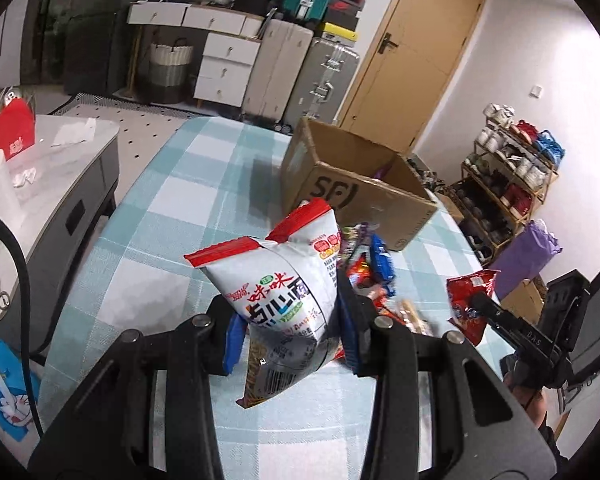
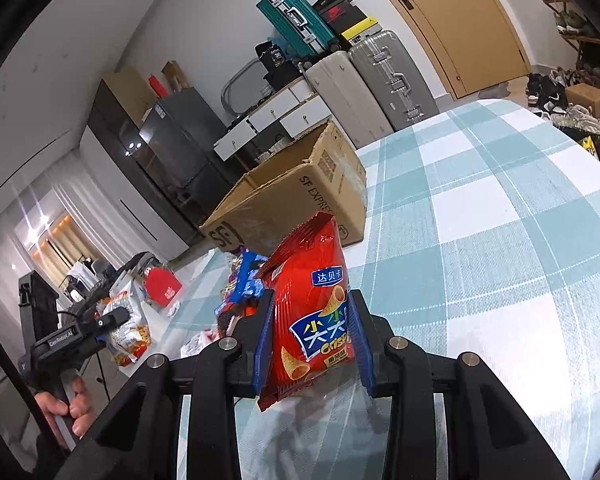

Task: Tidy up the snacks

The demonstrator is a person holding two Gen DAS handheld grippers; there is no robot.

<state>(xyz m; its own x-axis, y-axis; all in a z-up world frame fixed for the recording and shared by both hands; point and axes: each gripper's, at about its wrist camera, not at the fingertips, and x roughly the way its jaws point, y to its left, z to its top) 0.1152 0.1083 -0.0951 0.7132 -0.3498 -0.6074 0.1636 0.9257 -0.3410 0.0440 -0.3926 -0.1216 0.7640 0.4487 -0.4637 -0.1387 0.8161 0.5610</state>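
Note:
My left gripper (image 1: 290, 320) is shut on a white snack bag with red ends (image 1: 276, 288), held above the checked table (image 1: 188, 200). My right gripper (image 2: 310, 332) is shut on a red crisps bag (image 2: 308, 308), also held above the table; that bag shows at the right in the left wrist view (image 1: 470, 300). An open SF cardboard box (image 1: 360, 184) stands on the table beyond both bags and also shows in the right wrist view (image 2: 292, 196). A pile of loose snack packets (image 1: 374, 268) lies in front of the box, seen too in the right wrist view (image 2: 244, 280).
A grey side cabinet (image 1: 52, 184) with a red gift box (image 1: 14, 132) stands left of the table. Suitcases and white drawers (image 1: 260, 60) line the far wall beside a wooden door (image 1: 412, 52). A shoe rack (image 1: 512, 172) stands at the right.

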